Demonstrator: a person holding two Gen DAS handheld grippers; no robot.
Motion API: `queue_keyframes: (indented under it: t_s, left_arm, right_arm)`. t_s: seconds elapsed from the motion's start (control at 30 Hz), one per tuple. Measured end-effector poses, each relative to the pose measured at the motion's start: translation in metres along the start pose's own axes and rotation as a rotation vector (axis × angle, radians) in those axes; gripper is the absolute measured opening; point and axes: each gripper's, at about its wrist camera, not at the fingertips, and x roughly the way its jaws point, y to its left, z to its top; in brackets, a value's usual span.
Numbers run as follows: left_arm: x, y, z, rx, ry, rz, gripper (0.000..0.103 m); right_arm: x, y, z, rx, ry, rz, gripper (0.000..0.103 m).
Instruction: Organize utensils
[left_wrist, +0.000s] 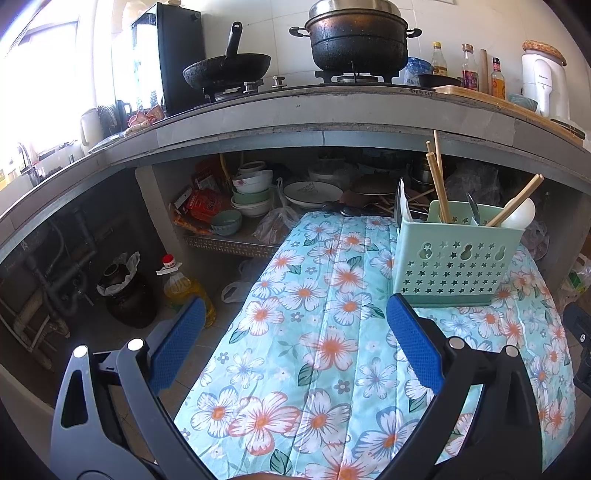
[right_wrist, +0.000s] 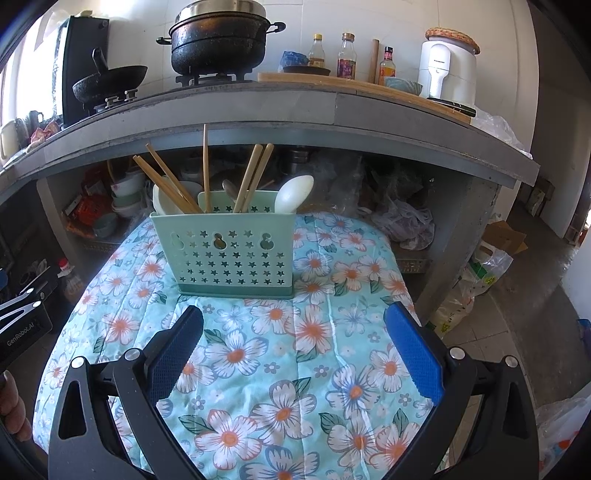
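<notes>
blue-padded right claw (right_wrist: 293, 347) gapes level, near the utensil holder (right_wrist: 229, 254).

A floral-clothed table (right_wrist: 258, 369) carries a green utensil caddy (right_wrist: 229, 254) near its far edge

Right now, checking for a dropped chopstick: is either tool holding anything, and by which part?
Nothing. Left tool and right tool are open and empty.

**Readable text in the kitchen**

"GenRobot.AI" is printed in pale letters on the black body of the left gripper (right_wrist: 22, 325), seen at the edge of the right wrist view. A small brand word on the white appliance (right_wrist: 447, 70) is too tiny to read. Bottle labels are illegible.
</notes>
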Motion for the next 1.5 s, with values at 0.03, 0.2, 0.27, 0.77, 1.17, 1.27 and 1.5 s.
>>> queue_keyframes:
  t_s: [0.03,0.2,0.27,0.77,1.17,1.27,1.5]
  left_arm:
    - [-0.0001,-0.0002,-0.0003,0.002,0.0,0.002,0.094]
    - [0.0014,-0.0004,-0.0004,0.007,0.009,0.003,0.094]
    - [0.0018,-0.0002,-0.0005,0.007,0.011,0.004,0.094]
    - [0.0025,0.0,-0.0005,0.007,0.013,0.003,0.095]
    - [0.0027,0.0001,-0.001,0.008,0.015,0.005,0.095]
    - [0.0025,-0.0001,-0.001,0.007,0.014,0.003,0.095]
    - [0.0024,0.0002,-0.0009,0.007,0.015,0.004,0.094]
  right_arm:
    - [-0.0002,0.0001,0.0004,0.001,0.0,0.001,0.096]
    - [-0.0007,-0.0018,0.002,0.008,0.0,0.0,0.096]
    - [-0.001,-0.002,0.0025,0.009,-0.002,0.001,0.096]
    - [-0.0012,-0.0025,0.0036,0.01,-0.005,0.0,0.096]
    - [-0.0008,-0.0011,0.0028,0.008,-0.004,0.005,0.096]
    - [-0.0016,-0.0005,0.0027,0.006,-0.006,0.007,0.096]
    - [-0.0019,-0.0005,0.0025,0.007,-0.006,0.008,0.096]
